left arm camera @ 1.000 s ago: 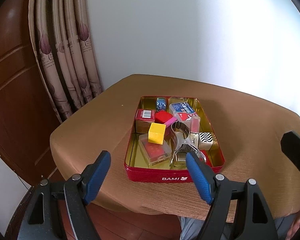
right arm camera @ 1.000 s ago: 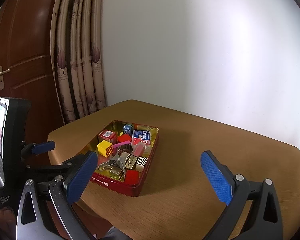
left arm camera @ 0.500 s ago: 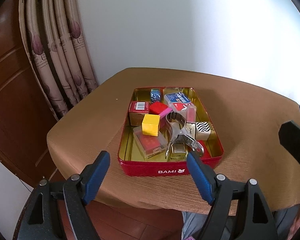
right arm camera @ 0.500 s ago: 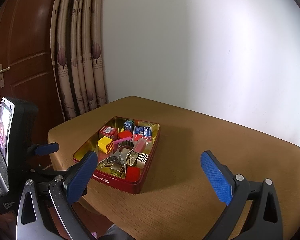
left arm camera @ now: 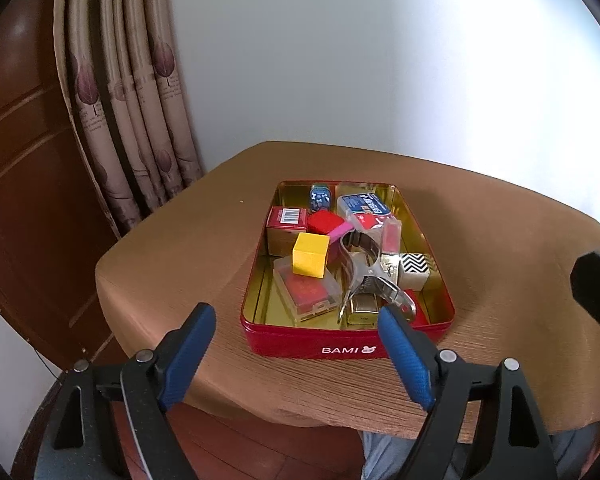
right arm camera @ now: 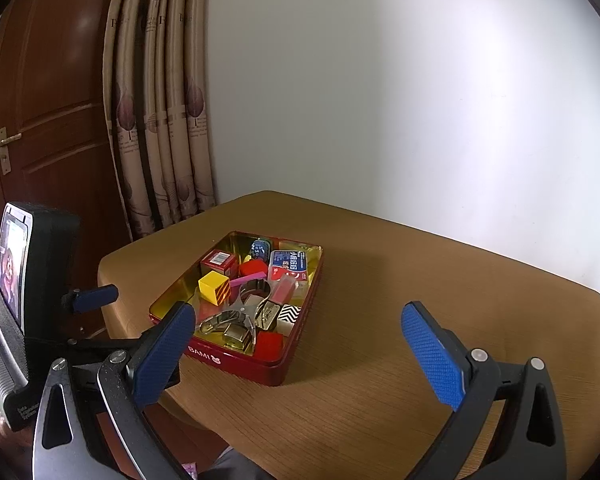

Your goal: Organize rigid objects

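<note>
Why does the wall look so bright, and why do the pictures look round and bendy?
Left wrist view: the white wall glares at the right, the curtain side is darker, and the corners go black because the fisheye lens bends everything. Right wrist view: the same glare on the wall, the door curves, and the red tin casts a soft shadow on the table.

Left gripper: jaws wide apart, just been opening, nothing between 2 blue pads; pitched downward; right gripper: jaws wide, nothing gripped.
</note>
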